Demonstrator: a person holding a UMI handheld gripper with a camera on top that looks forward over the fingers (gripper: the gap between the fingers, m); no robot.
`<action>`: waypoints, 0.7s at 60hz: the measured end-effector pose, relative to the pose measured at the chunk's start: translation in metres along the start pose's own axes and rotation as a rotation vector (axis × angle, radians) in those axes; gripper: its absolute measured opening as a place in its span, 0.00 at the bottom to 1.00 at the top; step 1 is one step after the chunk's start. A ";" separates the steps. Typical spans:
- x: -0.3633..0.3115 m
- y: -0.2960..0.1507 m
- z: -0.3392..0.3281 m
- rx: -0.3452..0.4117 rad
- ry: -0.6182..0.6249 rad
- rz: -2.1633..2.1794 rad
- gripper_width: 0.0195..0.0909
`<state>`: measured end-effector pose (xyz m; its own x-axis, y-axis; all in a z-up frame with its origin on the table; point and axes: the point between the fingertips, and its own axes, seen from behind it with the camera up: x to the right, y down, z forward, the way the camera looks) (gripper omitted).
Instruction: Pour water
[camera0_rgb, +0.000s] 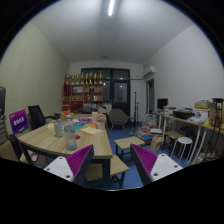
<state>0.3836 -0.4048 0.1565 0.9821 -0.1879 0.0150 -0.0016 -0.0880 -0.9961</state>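
With the gripper spread and nothing held, no vessel can be singled out on the far table, so handling cannot be judged.

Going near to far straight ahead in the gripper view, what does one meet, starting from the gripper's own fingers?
The open gripper with its magenta-padded fingers, nothing between them → long light wooden table holding small containers → red shelving unit at the far wall → dark-framed window beside it.
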 end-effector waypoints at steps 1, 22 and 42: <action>0.000 0.000 0.000 0.001 0.002 0.000 0.88; -0.013 -0.001 0.004 0.004 -0.035 -0.003 0.88; -0.153 0.004 0.078 0.021 -0.186 0.024 0.87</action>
<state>0.2478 -0.3002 0.1437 0.9997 -0.0054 -0.0236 -0.0239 -0.0649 -0.9976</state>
